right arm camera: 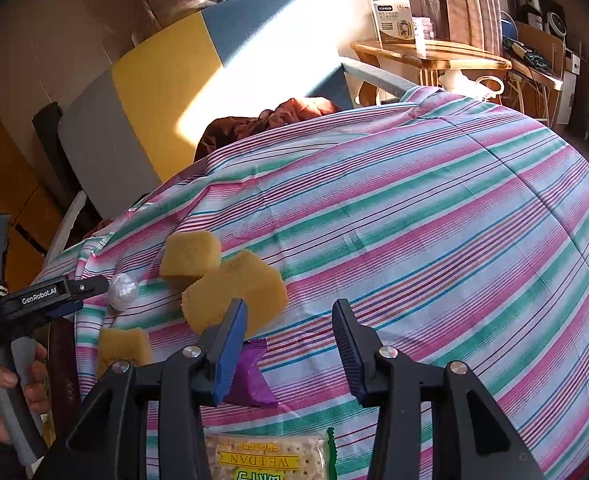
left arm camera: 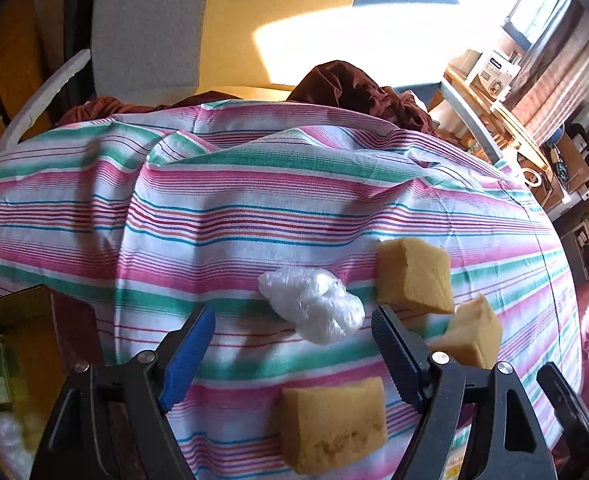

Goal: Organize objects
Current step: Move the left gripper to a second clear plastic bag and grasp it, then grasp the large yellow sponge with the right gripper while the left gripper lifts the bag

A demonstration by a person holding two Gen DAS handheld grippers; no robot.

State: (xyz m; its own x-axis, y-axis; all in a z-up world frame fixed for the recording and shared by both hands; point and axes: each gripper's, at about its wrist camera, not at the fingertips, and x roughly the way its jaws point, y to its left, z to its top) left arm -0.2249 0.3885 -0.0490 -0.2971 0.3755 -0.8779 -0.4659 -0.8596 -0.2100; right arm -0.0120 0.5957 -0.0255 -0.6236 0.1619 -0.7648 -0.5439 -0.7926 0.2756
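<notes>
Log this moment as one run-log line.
left gripper: open, above plastic wad | right gripper: open, empty | three sponges on striped cloth

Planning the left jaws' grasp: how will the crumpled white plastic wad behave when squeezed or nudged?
The white plastic wad looks thin and crinkled, so it will probably crush flat between the jaws. It seems very light and may skid on the striped cloth if nudged. Its glossy film could be slippery.

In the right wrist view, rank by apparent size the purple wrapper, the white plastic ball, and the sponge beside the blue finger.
1. Sponge, though nearest the camera.
2. Purple wrapper, partly hidden.
3. White plastic ball.
</notes>
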